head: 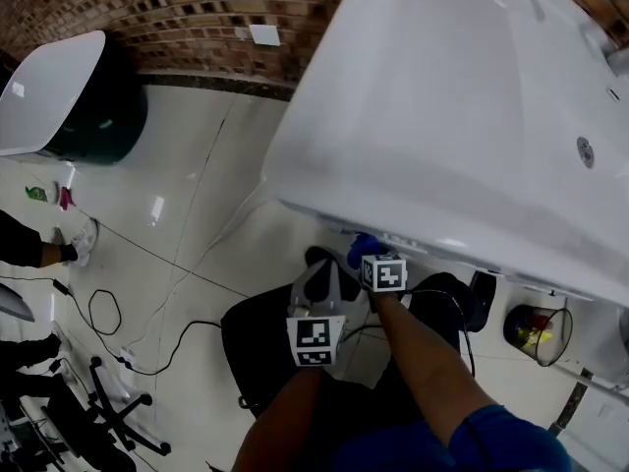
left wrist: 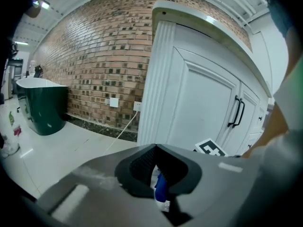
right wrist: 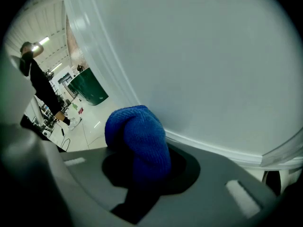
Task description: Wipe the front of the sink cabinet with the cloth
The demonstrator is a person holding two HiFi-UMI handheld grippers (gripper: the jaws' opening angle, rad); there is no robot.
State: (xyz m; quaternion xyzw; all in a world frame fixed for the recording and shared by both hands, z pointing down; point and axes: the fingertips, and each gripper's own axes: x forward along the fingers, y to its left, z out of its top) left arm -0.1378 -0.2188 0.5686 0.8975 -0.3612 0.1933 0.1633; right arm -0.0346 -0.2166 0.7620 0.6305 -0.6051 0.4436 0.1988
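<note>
The white sink cabinet point(head: 442, 106) fills the upper right of the head view. Its panelled doors point(left wrist: 199, 108), with black handles point(left wrist: 238, 111), show in the left gripper view. My right gripper point(head: 364, 261) point(right wrist: 142, 162) is shut on a bunched blue cloth point(head: 360, 248) point(right wrist: 139, 136). It holds the cloth against or just off the white cabinet front point(right wrist: 199, 56), under the countertop edge. My left gripper point(head: 319, 281) point(left wrist: 155, 150) hangs just left of it and a little back from the cabinet. Its jaws are shut and a sliver of blue shows through the gap behind the tips.
A dark green tub with a white rim point(head: 69, 96) point(left wrist: 40, 103) stands by the brick wall point(head: 197, 18). Black cables point(head: 147, 332) cross the tiled floor, near a chair base point(head: 108, 411). A wire bin point(head: 539, 332) sits under the cabinet at the right. A person point(right wrist: 40, 84) stands farther off.
</note>
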